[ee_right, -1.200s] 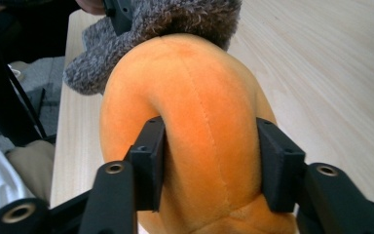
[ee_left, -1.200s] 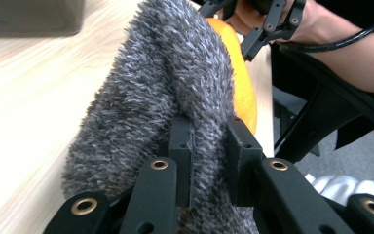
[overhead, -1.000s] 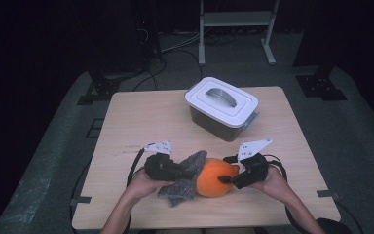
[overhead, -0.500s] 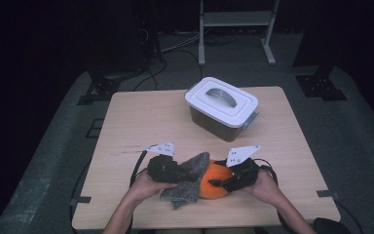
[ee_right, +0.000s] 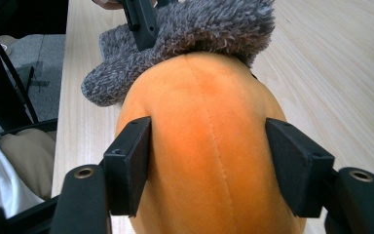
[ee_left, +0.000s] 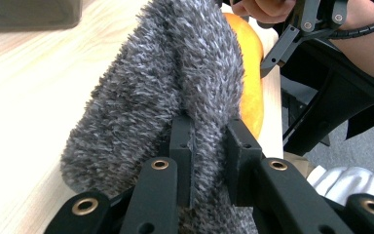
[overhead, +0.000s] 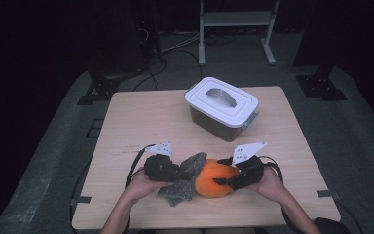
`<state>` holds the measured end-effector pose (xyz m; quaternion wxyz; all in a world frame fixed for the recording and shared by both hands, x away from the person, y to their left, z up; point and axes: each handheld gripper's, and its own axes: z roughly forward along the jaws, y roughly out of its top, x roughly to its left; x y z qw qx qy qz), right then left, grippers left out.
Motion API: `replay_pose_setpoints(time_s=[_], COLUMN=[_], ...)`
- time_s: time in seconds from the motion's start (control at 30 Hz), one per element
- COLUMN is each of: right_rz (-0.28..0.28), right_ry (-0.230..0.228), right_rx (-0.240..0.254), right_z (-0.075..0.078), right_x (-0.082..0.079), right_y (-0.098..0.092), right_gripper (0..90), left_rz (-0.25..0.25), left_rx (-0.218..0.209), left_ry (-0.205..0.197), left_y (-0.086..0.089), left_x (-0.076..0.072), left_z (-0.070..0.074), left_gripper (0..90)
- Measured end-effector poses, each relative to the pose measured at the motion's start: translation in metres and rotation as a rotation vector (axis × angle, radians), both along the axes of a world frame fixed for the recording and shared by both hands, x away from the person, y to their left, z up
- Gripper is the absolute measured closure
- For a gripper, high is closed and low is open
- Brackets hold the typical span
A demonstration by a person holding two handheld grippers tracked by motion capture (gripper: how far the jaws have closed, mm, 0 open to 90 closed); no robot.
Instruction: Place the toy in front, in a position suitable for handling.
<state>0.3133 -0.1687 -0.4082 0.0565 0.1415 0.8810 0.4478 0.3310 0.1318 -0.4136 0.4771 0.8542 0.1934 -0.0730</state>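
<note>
Since the earlier frames, the right tongs (overhead: 222, 182) have slid from the far-right end of the orange plush fruit (overhead: 215, 177) down over its near-right side, and their jaws have just been opening a little again. They now straddle the plush, both pads against its sides, so I judge it held. Left tongs (overhead: 177, 171) have barely moved and stay pinched tight on a fold of the fuzzy grey sock (overhead: 181, 189), which is draped over the left end of the fruit. With one tool on each piece, the work looks set for pulling the sock over or off the plush, though which I cannot tell.

Both things lie near the front edge of the counter (overhead: 141, 122), centred between the hands. A white-lidded storage box (overhead: 221, 100) sits well apart at the far side. Nothing stands between it and the hands.
</note>
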Motion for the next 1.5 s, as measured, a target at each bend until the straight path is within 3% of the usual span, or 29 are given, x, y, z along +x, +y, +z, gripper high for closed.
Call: replay_pose_setpoints(time_s=[0.2, 0.3, 0.4, 0.5, 0.6, 0.67, 0.73, 0.83, 0.97, 1.03, 1.17, 1.27, 1.5], right_rz=[0.025, 0.038, 0.054, 0.054, 0.035, 0.020, 0.007, 0.011, 0.015, -0.005, 0.003, 0.016, 0.071], right_ry=[-0.031, -0.057, -0.058, -0.037, 0.003, 0.011, -0.009, -0.047, -0.084, -0.060, -0.076, -0.098, -0.085], right_rx=[0.000, -0.018, -0.027, -0.012, 0.008, -0.011, -0.038, -0.052, -0.114, -0.113, -0.115, -0.090, 0.065], right_z=[-0.003, -0.003, -0.001, -0.002, -0.003, 0.000, 0.005, 0.012, 0.014, 0.009, 0.006, 0.009, 0.015], right_x=[-0.004, -0.006, -0.004, 0.000, 0.003, 0.003, -0.001, -0.009, -0.016, -0.014, -0.016, -0.018, -0.017], right_y=[0.003, 0.005, 0.000, -0.008, -0.014, -0.012, -0.009, -0.002, 0.011, 0.014, 0.016, 0.016, 0.020], right_gripper=[37.8, 38.1, 40.1, 39.9, 37.3, 31.3, 26.6, 25.5, 22.8, 25.7, 42.7, 51.2, 54.4], left_rz=[-0.033, -0.037, -0.007, 0.009, -0.002, -0.013, -0.023, -0.036, -0.045, -0.044, -0.049, -0.058, -0.056], left_rx=[-0.057, -0.057, -0.048, -0.042, -0.070, -0.087, -0.085, -0.096, -0.089, -0.081, -0.101, -0.111, -0.191], left_ry=[0.002, 0.001, 0.005, 0.020, 0.043, 0.051, 0.047, 0.048, 0.042, 0.045, 0.066, 0.051, -0.002], left_y=[-0.008, -0.010, -0.005, -0.001, -0.002, -0.006, -0.008, -0.013, -0.018, -0.018, -0.014, -0.013, 0.000], left_x=[-0.004, -0.004, -0.001, 0.002, 0.002, 0.001, -0.001, -0.003, -0.006, -0.006, -0.005, -0.005, -0.010], left_z=[0.007, 0.007, 0.004, -0.002, -0.005, -0.005, -0.003, -0.003, -0.002, -0.003, -0.003, 0.004, 0.031], left_gripper=[76.6, 76.6, 76.6, 76.5, 76.5, 76.5, 76.4, 76.5, 76.4, 76.4, 76.4, 76.4, 76.5])
